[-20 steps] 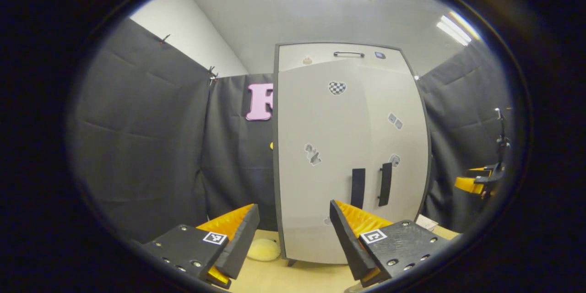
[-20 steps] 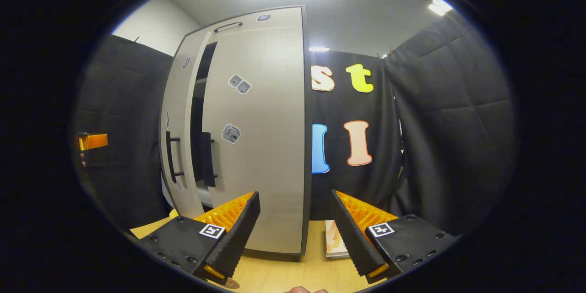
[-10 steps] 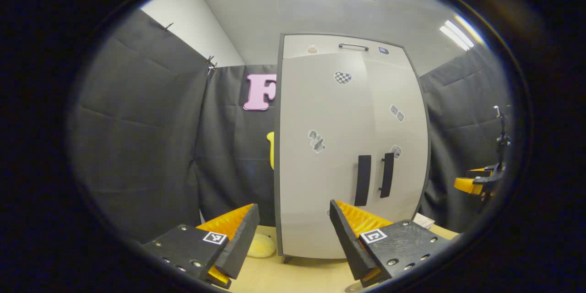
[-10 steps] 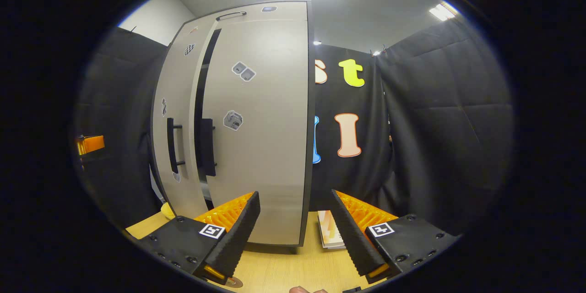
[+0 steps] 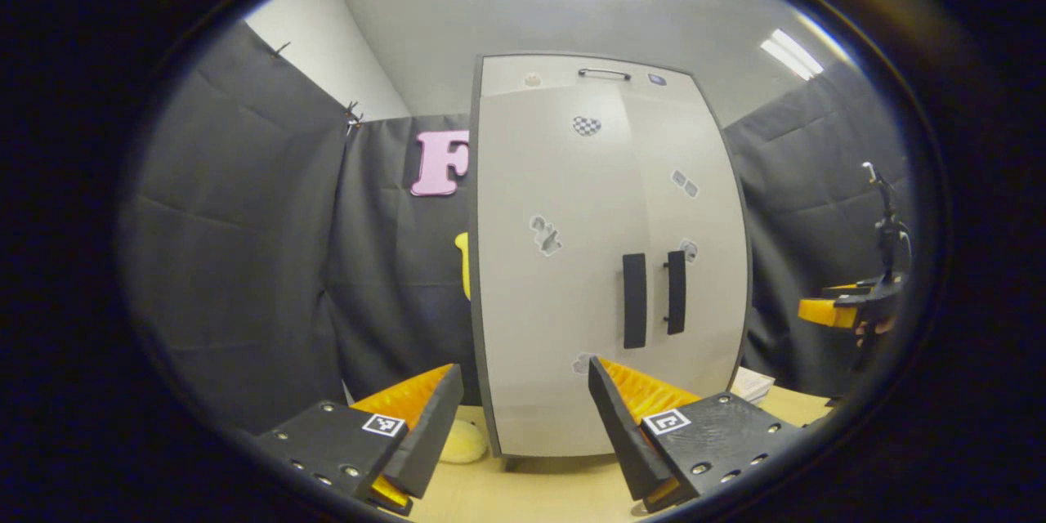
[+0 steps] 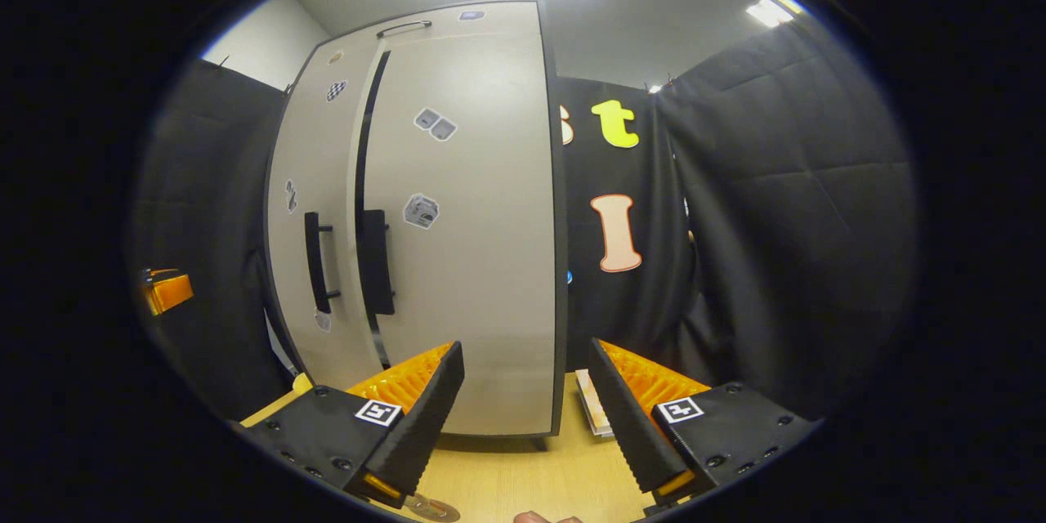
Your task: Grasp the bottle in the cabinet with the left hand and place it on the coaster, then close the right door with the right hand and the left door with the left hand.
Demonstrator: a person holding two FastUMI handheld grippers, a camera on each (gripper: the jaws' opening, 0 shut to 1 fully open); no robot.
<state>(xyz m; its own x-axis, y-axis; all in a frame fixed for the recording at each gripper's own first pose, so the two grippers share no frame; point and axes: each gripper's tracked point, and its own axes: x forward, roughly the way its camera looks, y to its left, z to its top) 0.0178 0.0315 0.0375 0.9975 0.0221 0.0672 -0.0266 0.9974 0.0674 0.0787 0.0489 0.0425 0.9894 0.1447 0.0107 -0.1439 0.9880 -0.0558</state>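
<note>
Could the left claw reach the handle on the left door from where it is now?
Probably yes. The left claw is open and empty, facing the cabinet front, and the left door's handle sits just above and beyond its fingers with nothing between them.

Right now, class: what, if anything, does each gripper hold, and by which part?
Nothing is held. The left gripper and right gripper both stand open and empty, apart from the cabinet.
</note>
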